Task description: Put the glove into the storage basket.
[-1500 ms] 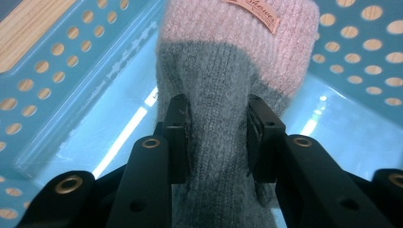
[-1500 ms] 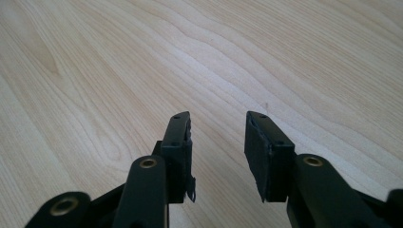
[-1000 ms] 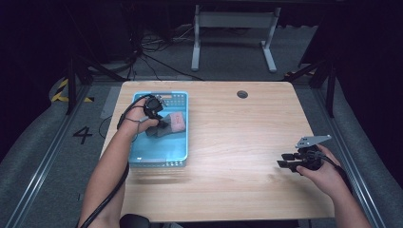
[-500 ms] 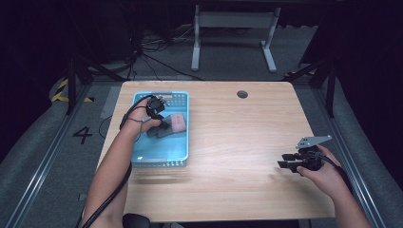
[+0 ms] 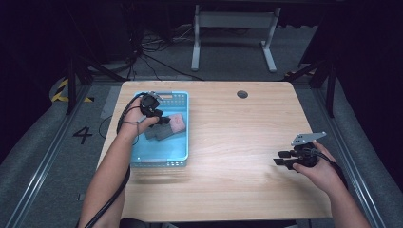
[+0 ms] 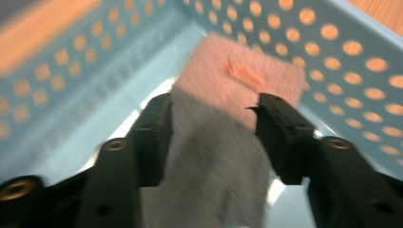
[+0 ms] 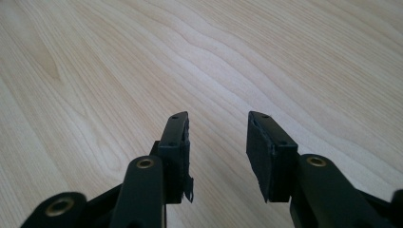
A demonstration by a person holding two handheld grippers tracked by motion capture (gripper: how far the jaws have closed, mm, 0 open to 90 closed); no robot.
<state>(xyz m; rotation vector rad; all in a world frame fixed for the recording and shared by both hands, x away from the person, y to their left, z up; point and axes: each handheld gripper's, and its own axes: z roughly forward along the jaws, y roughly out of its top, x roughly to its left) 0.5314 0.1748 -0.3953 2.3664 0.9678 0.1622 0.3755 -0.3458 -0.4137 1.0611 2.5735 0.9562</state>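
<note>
Dark floor and trailing cables surround a pale wood-grain bench (image 5: 228, 142). At its left stands a light blue perforated plastic basket (image 5: 183, 137), holding a grey knitted cloth (image 6: 209, 161) that overlaps a pink cloth (image 6: 237, 71) bearing a small orange patch. The left gripper (image 5: 161, 119) reaches into the basket, its jaws released and straddling the grey cloth without pinching it. At the near right, the right gripper (image 5: 284, 160) rests over bare bench, jaws apart and empty. Both cloths look soft and limp, so a closing pinch might catch both layers, or drag the light basket if fabric snags the holes.
</note>
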